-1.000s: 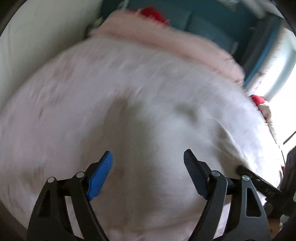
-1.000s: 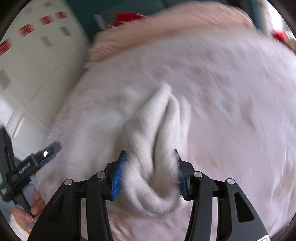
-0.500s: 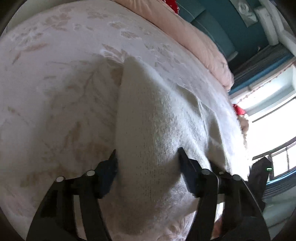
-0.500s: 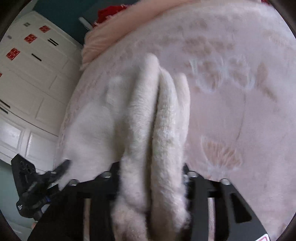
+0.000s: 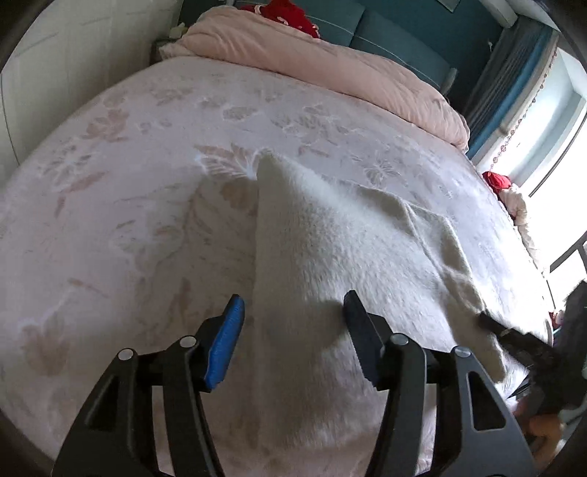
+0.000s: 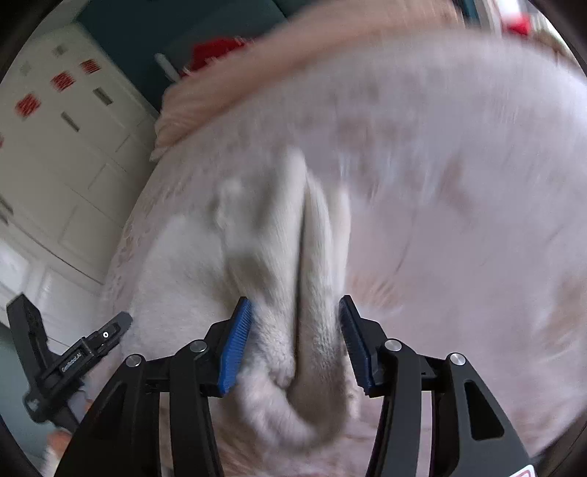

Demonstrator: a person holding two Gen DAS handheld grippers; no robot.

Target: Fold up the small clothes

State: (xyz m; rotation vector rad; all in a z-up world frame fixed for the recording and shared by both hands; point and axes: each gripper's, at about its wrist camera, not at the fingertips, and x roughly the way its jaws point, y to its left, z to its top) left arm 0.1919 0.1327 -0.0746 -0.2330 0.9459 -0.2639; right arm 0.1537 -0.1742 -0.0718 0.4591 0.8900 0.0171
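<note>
A white fluffy garment (image 5: 330, 249) lies partly folded on the pink flowered bedsheet (image 5: 128, 220). One edge of it rises in a ridge that runs between the pads of my left gripper (image 5: 293, 323), which is shut on it. In the blurred right wrist view, a bunched, doubled part of the garment (image 6: 290, 257) fills the gap of my right gripper (image 6: 295, 323). Its jaws are opening, and the blue pads still touch the cloth. A black finger of the left gripper (image 6: 110, 330) shows at the lower left. The right gripper's dark finger (image 5: 513, 337) shows at the right edge of the left wrist view.
A rolled pink duvet (image 5: 330, 62) lies across the head of the bed with a red item (image 5: 290, 14) behind it. A white wardrobe (image 6: 55, 154) stands beside the bed. A bright window (image 5: 550, 128) and a red bundle (image 5: 495, 179) are on the other side.
A second ago the left jaws stood wide with nothing between them; they have since closed on the garment's ridge. The right jaws squeezed the bunched cloth tighter, then spread again.
</note>
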